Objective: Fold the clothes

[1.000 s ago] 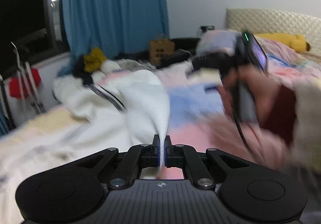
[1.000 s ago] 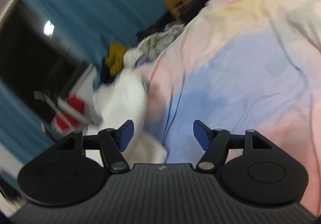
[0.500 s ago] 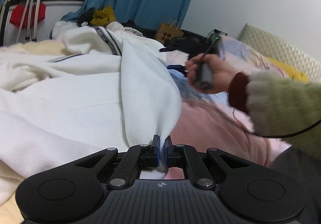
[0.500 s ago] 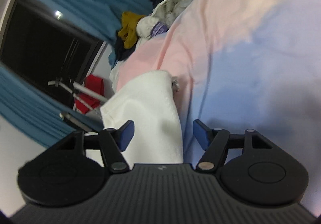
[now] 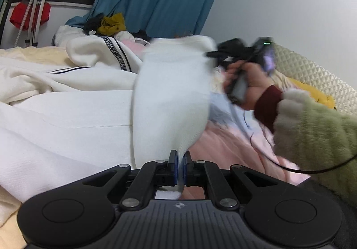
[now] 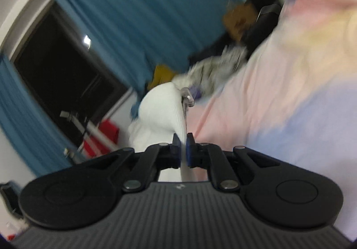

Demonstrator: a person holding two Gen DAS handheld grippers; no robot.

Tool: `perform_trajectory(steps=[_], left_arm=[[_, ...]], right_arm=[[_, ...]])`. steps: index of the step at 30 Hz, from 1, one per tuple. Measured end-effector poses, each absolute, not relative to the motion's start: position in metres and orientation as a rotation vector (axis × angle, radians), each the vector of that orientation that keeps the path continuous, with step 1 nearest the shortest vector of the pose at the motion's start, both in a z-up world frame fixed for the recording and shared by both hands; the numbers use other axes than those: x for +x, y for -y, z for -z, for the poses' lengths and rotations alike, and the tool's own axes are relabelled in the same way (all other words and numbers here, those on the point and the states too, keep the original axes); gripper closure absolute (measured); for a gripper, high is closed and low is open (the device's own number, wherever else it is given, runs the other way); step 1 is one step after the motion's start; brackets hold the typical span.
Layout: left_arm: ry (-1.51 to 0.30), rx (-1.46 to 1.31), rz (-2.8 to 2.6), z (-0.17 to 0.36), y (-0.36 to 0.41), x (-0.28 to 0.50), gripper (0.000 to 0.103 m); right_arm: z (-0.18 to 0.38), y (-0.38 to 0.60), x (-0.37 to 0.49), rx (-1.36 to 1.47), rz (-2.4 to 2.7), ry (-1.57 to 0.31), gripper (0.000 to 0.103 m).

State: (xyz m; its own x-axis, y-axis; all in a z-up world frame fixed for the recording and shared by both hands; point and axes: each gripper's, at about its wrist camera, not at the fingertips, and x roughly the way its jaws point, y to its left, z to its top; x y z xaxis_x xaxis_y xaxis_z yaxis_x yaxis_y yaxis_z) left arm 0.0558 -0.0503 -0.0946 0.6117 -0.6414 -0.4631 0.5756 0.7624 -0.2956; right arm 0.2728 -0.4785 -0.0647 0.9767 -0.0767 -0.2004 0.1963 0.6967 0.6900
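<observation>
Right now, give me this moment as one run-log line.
step: fold clothes | left gripper: shut on white knit garment | right gripper: shut on same garment's edge | garment: lifted between both above pastel bedspread

A fine-ribbed white knit garment (image 5: 171, 101) lies over a soft, matt pastel bedspread (image 6: 290, 83), the left gripper (image 5: 179, 163) is matt black plastic with shiny metal rivets, and the sleeve (image 5: 316, 137) at right is fuzzy green fleece.
</observation>
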Motion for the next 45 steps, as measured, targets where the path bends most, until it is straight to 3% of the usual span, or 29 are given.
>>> perform_trajectory(steps=[6, 9, 12, 15, 24, 27, 30, 36, 39, 40, 43, 45], left_arm=[[-0.599, -0.141, 0.688, 0.092, 0.049, 0.052, 0.095], [-0.62, -0.171, 0.657, 0.089, 0.045, 0.049, 0.089], [-0.641, -0.202, 0.624, 0.085, 0.04, 0.047, 0.075], [-0.667, -0.247, 0.567, 0.079, 0.03, 0.042, 0.073], [-0.708, -0.711, 0.176, 0.039, -0.123, 0.001, 0.039], [-0.728, -0.976, 0.104, 0.047, -0.183, -0.018, 0.022], [-0.736, -1.212, 0.038, 0.066, -0.228, -0.027, 0.022], [-0.802, -1.192, -0.152, 0.086, -0.245, 0.001, 0.024], [-0.791, -1.174, -0.255, 0.091, -0.252, 0.009, 0.042], [-0.781, -1.182, -0.264, 0.091, -0.256, 0.01, 0.06], [-0.754, -1.202, -0.275, 0.085, -0.267, 0.005, 0.091], [-0.718, -1.151, -0.272, 0.067, -0.274, 0.001, 0.095]], right_arm=[[0.05, 0.495, 0.174, 0.84, 0.481, -0.141, 0.095], [0.065, 0.507, 0.152, 0.868, 0.593, -0.211, 0.095], [0.093, 0.522, 0.158, 0.872, 0.627, -0.305, 0.095], [0.116, 0.534, 0.156, 0.921, 0.659, -0.39, 0.095], [0.116, 0.539, 0.136, 0.987, 0.699, -0.388, 0.095], [0.119, 0.541, 0.133, 1.001, 0.718, -0.379, 0.095], [0.118, 0.542, 0.135, 0.989, 0.728, -0.368, 0.095], [0.111, 0.539, 0.14, 0.925, 0.717, -0.341, 0.095], [0.104, 0.536, 0.14, 0.901, 0.7, -0.314, 0.095], [0.102, 0.535, 0.14, 0.899, 0.697, -0.303, 0.095], [0.095, 0.533, 0.137, 0.901, 0.694, -0.273, 0.096], [0.09, 0.531, 0.137, 0.871, 0.709, -0.265, 0.096]])
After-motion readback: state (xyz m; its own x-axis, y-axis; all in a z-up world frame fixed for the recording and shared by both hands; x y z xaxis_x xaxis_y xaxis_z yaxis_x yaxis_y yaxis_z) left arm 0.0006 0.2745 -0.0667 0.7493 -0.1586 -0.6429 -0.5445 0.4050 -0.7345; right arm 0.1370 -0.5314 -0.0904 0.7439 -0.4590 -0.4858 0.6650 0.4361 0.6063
